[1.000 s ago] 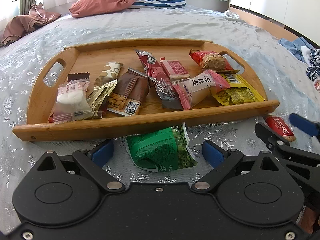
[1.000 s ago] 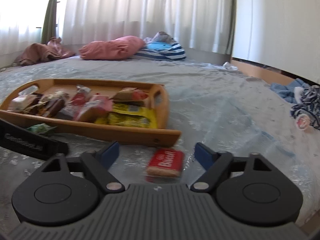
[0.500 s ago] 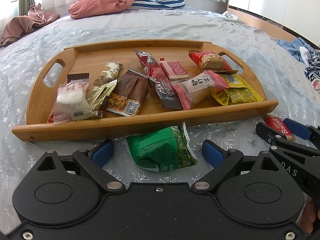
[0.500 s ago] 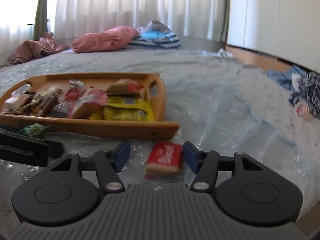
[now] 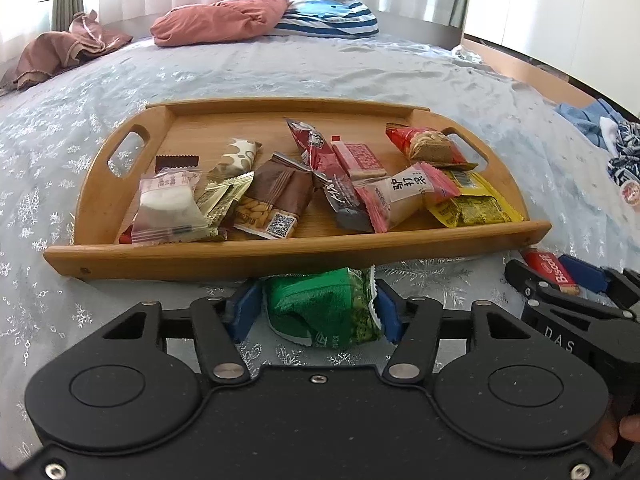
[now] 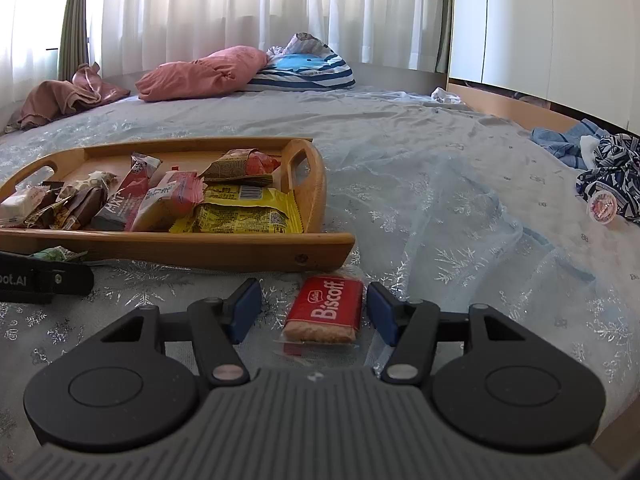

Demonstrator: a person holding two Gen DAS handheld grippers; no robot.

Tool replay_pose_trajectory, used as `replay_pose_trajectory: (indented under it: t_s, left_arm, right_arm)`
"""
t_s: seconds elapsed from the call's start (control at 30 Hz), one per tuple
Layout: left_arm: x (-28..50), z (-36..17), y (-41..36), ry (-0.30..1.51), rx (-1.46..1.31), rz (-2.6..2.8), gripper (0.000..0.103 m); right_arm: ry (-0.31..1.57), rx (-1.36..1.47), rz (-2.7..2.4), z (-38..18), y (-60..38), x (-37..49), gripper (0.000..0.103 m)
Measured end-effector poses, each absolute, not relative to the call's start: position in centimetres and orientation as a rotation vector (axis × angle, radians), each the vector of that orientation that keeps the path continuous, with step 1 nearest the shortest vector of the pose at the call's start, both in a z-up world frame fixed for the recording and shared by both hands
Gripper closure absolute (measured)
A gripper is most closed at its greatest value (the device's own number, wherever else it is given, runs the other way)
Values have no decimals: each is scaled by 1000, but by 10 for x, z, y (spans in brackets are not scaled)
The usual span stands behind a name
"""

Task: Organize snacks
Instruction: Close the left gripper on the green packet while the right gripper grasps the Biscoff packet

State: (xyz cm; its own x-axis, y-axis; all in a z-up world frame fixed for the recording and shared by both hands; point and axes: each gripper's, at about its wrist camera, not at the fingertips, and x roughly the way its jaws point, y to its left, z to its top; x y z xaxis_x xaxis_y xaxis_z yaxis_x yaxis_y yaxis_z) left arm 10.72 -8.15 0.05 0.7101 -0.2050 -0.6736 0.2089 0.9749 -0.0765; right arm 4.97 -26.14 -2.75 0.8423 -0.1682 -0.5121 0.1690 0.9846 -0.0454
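A green snack packet (image 5: 320, 312) lies on the bedspread just in front of the wooden tray (image 5: 280, 256). My left gripper (image 5: 316, 312) is closing on it, and both blue pads touch its sides. A red Biscoff biscuit packet (image 6: 324, 312) lies by the tray's (image 6: 200, 250) right front corner. It sits between the fingers of my right gripper (image 6: 314, 312), which stands open with a gap at the left pad (image 6: 246, 312). The tray holds several wrapped snacks.
The light blue bedspread (image 6: 460, 208) stretches to the right of the tray. A pink pillow (image 5: 220, 18) and a striped one (image 5: 328, 20) lie far back, brown cloth (image 5: 60, 52) at far left. Crumpled clothes and a small round cup (image 6: 602, 206) sit at the right edge.
The left jaws have narrowed from wide apart to touching the green packet. The right jaws came in a little around the Biscoff packet. Neither hand has shifted much.
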Motion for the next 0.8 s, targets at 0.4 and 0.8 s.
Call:
replay_pose_trajectory:
  t_s: [0.4, 0.8]
  left_arm:
    - [109, -5, -78, 757, -40, -254, 35]
    - [107, -4, -73, 746, -70, -259, 32]
  right_arm:
    - [541, 1, -177, -29, -260, 51, 35]
    - [541, -7, -177, -27, -256, 50, 49]
